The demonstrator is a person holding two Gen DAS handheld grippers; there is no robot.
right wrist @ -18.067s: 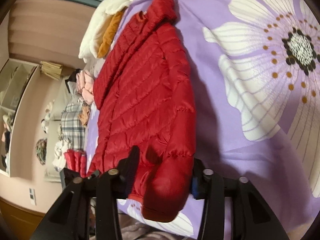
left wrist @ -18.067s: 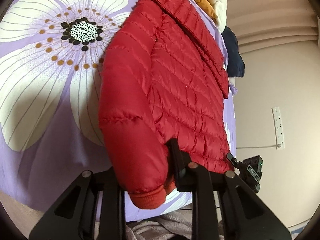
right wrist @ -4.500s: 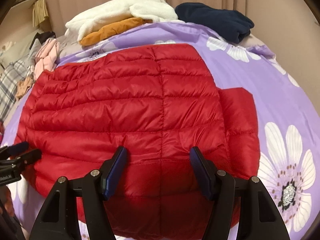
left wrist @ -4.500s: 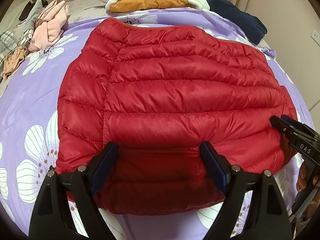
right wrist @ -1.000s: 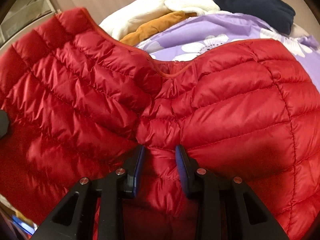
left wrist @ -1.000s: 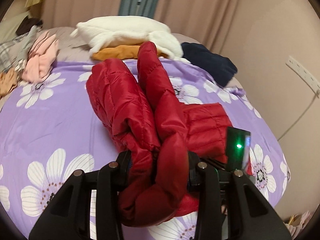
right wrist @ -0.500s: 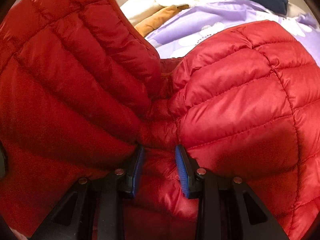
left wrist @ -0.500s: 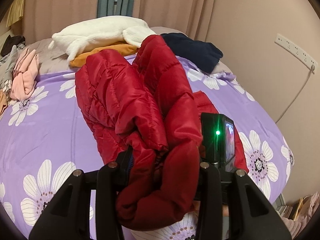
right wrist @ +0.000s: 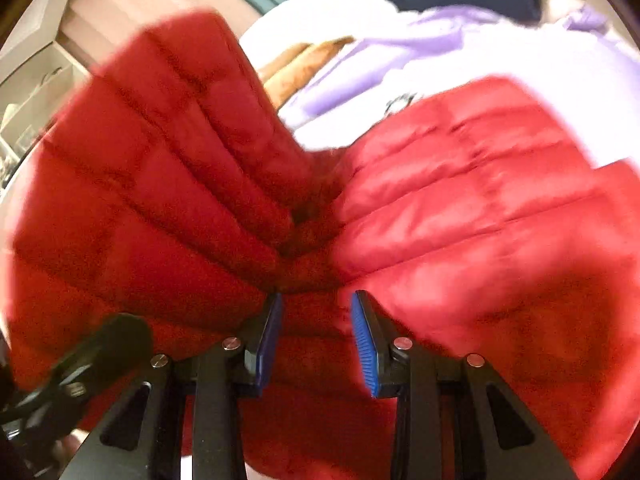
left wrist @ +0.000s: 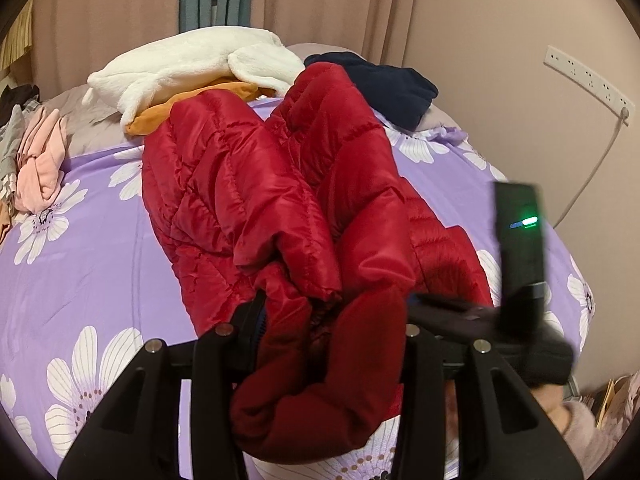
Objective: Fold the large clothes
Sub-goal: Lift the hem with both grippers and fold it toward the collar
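The red quilted puffer jacket [left wrist: 280, 200] hangs bunched and raised above the purple flowered bedspread [left wrist: 80, 264]. My left gripper [left wrist: 332, 320] is shut on a thick bundle of the jacket's near edge, and red fabric spills down over its fingers. In the right wrist view the jacket [right wrist: 460, 208] fills the blurred frame, folded into a V. My right gripper [right wrist: 316, 320] is shut on a gathered pinch of the jacket between its blue pads [right wrist: 364, 332]. The right gripper's body also shows at the right of the left wrist view [left wrist: 516, 240].
A white fleece garment [left wrist: 192, 64] lies on an orange one [left wrist: 192, 108] at the bed's far end, a dark navy garment [left wrist: 388, 84] beside them. Pink clothes [left wrist: 40, 164] lie at the far left. A wall socket strip [left wrist: 588, 80] with a cable is at the right.
Both grippers have lifted the jacket higher and pulled it nearer. The right gripper's body has shifted right in the left wrist view, and the right wrist view has blurred with motion.
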